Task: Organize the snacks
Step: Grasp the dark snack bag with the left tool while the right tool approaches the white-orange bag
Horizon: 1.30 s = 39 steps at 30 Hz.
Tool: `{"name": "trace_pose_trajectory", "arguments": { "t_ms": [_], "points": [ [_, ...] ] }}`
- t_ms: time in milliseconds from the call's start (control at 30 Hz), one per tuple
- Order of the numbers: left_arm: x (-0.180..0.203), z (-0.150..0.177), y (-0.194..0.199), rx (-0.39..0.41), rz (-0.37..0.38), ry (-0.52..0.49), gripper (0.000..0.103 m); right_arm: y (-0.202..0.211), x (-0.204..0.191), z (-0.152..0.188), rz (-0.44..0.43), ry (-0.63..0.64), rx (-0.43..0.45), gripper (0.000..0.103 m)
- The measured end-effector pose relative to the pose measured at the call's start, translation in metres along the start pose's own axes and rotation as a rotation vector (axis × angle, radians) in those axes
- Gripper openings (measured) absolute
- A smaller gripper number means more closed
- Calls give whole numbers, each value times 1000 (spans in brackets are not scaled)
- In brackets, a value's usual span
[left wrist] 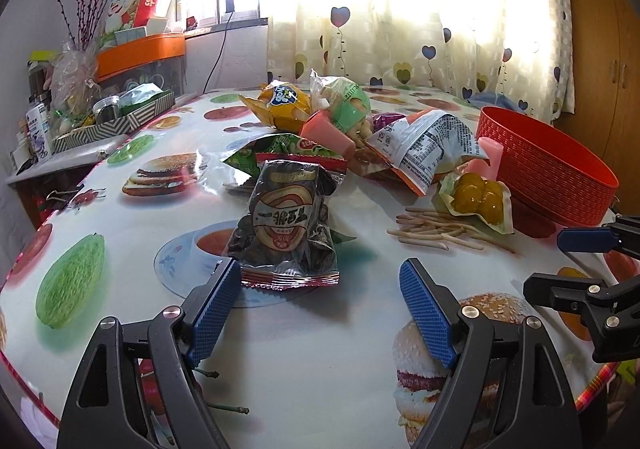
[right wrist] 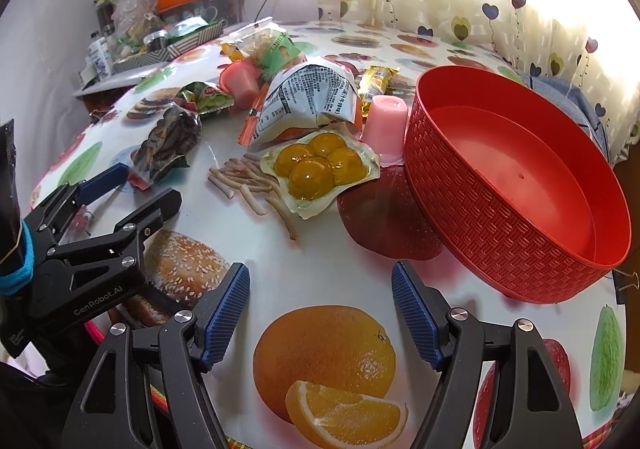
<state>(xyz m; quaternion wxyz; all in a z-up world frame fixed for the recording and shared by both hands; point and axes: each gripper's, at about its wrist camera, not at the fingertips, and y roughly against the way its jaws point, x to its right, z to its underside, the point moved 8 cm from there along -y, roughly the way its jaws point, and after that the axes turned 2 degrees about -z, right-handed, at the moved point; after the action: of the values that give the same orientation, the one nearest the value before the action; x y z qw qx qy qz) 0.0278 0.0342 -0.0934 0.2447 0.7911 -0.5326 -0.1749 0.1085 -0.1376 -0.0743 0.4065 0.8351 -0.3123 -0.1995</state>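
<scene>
A pile of snack packets lies mid-table. A dark packet sits nearest, just beyond my left gripper, which is open; the packet's near edge lies by the left fingertip. Behind it are a green packet, a yellow bag, a white-and-orange bag, a clear pack of yellow yolks and two pink cups. The empty red basket stands at the right. My right gripper hovers open and empty over the printed orange, left of the basket.
The tablecloth is printed with burgers and fruit. A striped tray of jars and an orange box stand on a side shelf at the far left. A binder clip grips the table's right edge. Curtains hang behind.
</scene>
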Motion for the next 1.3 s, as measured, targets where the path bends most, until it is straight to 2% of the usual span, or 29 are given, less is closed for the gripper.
{"name": "trace_pose_trajectory", "arguments": {
  "t_ms": [1300],
  "points": [
    [-1, -1, 0, 6, 1, 0, 82, 1, 0, 2, 12, -6, 2, 74]
  ]
}}
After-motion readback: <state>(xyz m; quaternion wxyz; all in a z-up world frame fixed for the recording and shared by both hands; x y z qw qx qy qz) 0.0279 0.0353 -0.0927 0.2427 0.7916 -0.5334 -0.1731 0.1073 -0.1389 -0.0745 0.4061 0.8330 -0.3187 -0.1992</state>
